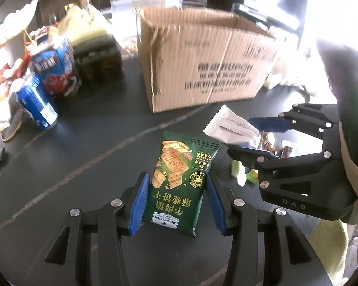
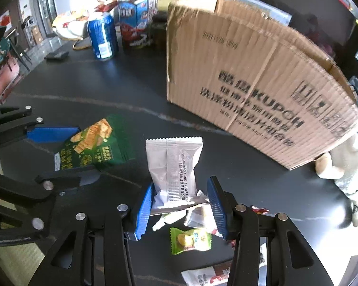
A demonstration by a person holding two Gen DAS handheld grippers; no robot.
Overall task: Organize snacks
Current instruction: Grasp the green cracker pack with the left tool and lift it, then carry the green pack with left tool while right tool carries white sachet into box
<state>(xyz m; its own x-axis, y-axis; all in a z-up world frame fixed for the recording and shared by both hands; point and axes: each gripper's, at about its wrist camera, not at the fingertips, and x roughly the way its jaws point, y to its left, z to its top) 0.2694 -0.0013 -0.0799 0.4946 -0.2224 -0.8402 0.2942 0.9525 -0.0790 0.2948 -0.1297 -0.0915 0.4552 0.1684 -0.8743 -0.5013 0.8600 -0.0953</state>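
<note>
Left tool (image 1: 177, 199): clamped on green packet (image 1: 179, 181). Right tool (image 2: 180, 205): clamped on silver packet (image 2: 175, 169). Both raised off surface (image 1: 83, 147), likely bound for box (image 1: 202, 64)

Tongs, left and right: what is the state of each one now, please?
Left tongs: closed on the green cracker packet.
Right tongs: closed on the silver packet.
</note>
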